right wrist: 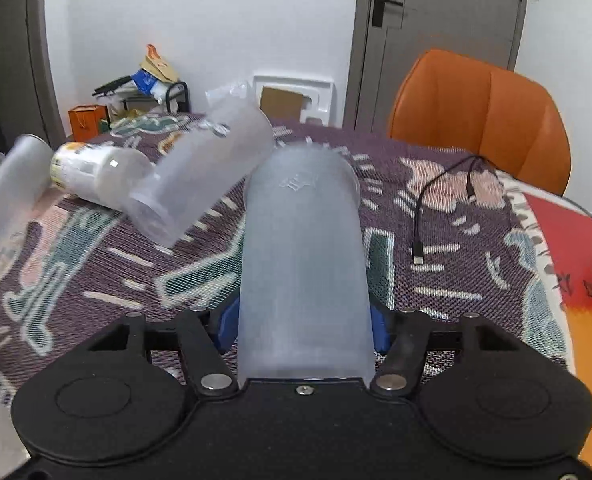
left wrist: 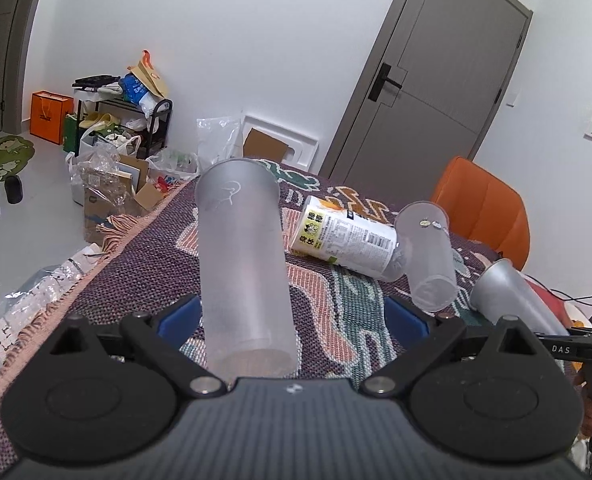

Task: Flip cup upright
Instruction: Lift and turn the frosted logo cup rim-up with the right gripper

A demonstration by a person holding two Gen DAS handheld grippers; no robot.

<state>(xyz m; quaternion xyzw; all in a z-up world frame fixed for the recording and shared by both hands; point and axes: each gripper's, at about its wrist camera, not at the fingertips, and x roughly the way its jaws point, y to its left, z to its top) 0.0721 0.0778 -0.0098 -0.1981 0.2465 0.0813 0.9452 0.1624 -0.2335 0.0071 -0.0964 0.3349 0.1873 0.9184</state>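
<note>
Frosted plastic fills the middle of both wrist views, and each pair of tongs has a cup between its fingers. The left gripper (left wrist: 290, 316) stands wide: its blue pads sit apart from the frosted cup (left wrist: 242, 256), which looks to stand on the woven cloth (left wrist: 136, 280) with its wide mouth uppermost, so I judge this cup already righted and let go. The right gripper (right wrist: 302, 328) is clamped on a second frosted cup (right wrist: 302, 264), pads pressed to both sides near its base. That cup leans away from the camera, its far end toward the table, and whether it is lifted clear or touching the cloth cannot be told.

Farther back, a printed cup (left wrist: 346, 238) lies on its side with its bottom pushed into the mouth of a clear cup (left wrist: 428, 256), which is tilted too. Neither is upright.

As a judgement: one cup done, one in hand and part-way through its turn, two not yet started. A black cable (right wrist: 444, 208) lies on the cloth beside the right gripper, and an orange chair (right wrist: 480, 116) stands behind the table.
</note>
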